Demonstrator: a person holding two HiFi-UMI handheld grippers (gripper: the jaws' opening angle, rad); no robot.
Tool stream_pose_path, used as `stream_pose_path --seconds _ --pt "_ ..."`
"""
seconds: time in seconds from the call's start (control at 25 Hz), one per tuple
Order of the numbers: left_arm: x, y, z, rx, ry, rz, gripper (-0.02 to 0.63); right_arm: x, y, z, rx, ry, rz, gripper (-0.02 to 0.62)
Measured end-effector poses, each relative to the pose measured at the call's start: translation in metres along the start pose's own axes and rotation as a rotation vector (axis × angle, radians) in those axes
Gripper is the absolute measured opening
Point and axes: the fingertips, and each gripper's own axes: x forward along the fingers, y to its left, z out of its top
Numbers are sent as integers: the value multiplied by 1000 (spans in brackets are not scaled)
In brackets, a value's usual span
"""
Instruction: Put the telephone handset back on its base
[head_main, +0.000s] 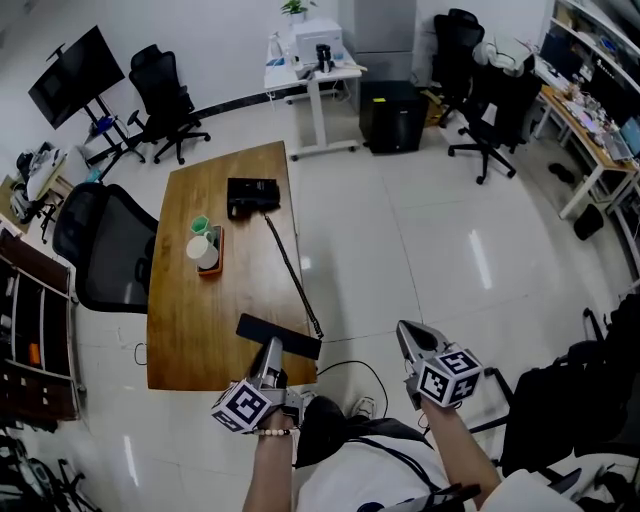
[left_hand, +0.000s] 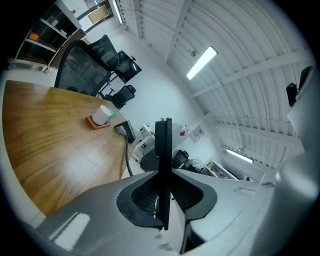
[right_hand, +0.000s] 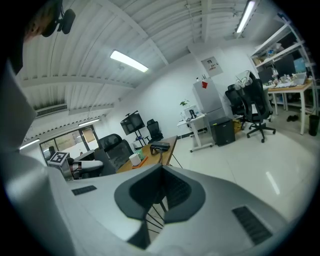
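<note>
Handset (head_main: 278, 337) is being pinched edge-on between the 2 jaws of the left gripper (head_main: 268, 356) at the near right corner of the wooden table (head_main: 190, 330), 1 end jutting past the right edge. Its cord (head_main: 293, 270) is running along that edge to the base (head_main: 252, 195), which is sitting well apart at the far end. A cup on an orange tray (head_main: 205, 252) is standing left of the cord, leaving bare wood between handset and base. The right gripper (head_main: 403, 330) is hovering over open floor (head_main: 420, 250) right of the table, jaws pressed together on nothing. A black chair (head_main: 110, 250) is crowding the left edge.
</note>
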Motion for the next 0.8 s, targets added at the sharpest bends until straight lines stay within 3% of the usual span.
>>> stream_pose_path --seconds 0.52,0.8 --pt "46 -6 -6 -1 -21 14 74 21 -41 11 21 -6 6 0" --pt "87 -5 5 -43 -65 9 74 58 -71 31 -2 17 20 0"
